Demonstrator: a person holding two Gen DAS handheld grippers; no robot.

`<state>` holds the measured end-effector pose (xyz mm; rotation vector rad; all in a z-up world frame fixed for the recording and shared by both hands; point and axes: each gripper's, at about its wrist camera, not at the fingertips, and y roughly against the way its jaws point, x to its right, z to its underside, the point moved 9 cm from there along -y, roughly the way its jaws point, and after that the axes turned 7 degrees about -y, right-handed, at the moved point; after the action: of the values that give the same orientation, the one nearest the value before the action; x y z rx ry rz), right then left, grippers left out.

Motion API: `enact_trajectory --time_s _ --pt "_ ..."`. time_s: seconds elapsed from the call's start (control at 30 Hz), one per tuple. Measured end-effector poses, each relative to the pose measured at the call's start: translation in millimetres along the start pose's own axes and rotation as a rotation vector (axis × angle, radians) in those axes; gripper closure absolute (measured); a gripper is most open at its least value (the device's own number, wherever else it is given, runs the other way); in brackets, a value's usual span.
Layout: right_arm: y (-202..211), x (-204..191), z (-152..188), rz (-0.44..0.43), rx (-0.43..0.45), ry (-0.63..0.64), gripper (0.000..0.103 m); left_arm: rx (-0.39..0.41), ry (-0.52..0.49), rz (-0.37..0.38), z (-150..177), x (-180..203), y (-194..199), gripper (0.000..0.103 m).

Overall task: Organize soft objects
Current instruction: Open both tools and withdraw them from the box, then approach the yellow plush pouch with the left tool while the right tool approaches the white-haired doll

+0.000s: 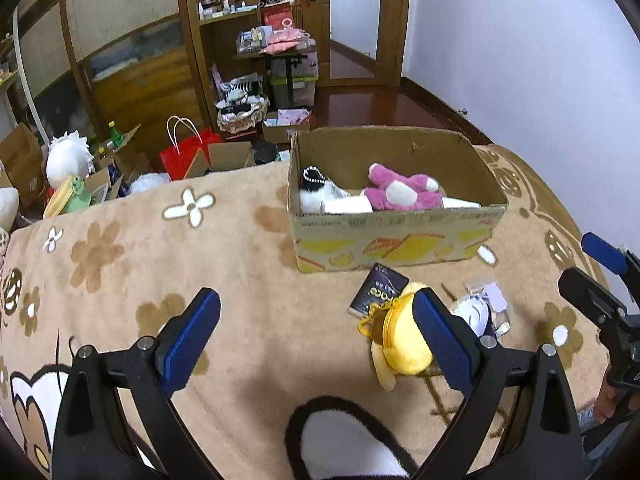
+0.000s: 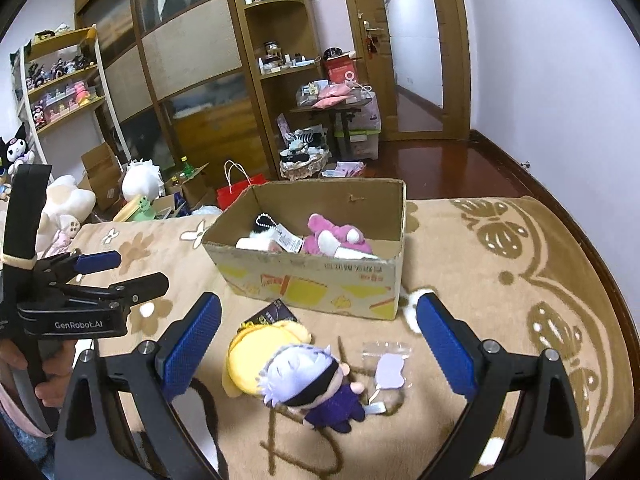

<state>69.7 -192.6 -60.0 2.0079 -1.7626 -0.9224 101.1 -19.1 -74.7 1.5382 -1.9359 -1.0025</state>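
A cardboard box (image 1: 400, 236) (image 2: 320, 280) stands on the tan blanket, holding a pink plush (image 1: 400, 190) (image 2: 336, 236) and a black-and-white plush (image 1: 320, 188) (image 2: 264, 236). In front of it lie a yellow plush (image 1: 400, 344) (image 2: 256, 360) and a white-haired doll in purple (image 2: 312, 384) (image 1: 476, 312), touching each other. My left gripper (image 1: 316, 336) is open, its right finger just beside the yellow plush. My right gripper (image 2: 320, 344) is open above both toys, holding nothing. Each gripper also shows in the other's view: the right one (image 1: 600, 276), the left one (image 2: 120, 272).
A dark card packet (image 1: 378, 290) (image 2: 274, 314) lies against the box front. A small clear bag with a lilac tag (image 2: 388, 364) sits right of the doll. Beyond the bed edge are a red paper bag (image 1: 188, 152), open boxes, plush toys and wooden shelves.
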Motion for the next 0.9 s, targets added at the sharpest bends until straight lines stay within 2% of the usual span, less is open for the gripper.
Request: enact_trajectory --time_s 0.43,0.53,0.9 --pt "-26.5 8.3 33.0 0.047 -0.053 0.026 0.001 -0.08 0.037 0.055 12.3 5.6 -31.7 0.007" --pt "-34.9 8.6 41.2 0.058 -0.075 0.046 0.001 -0.095 0.043 0.088 12.8 8.3 -43.4 0.007" --pt "-62.9 4.4 65.3 0.054 -0.161 0.052 0.001 -0.166 0.023 0.101 16.7 18.5 -76.4 0.007"
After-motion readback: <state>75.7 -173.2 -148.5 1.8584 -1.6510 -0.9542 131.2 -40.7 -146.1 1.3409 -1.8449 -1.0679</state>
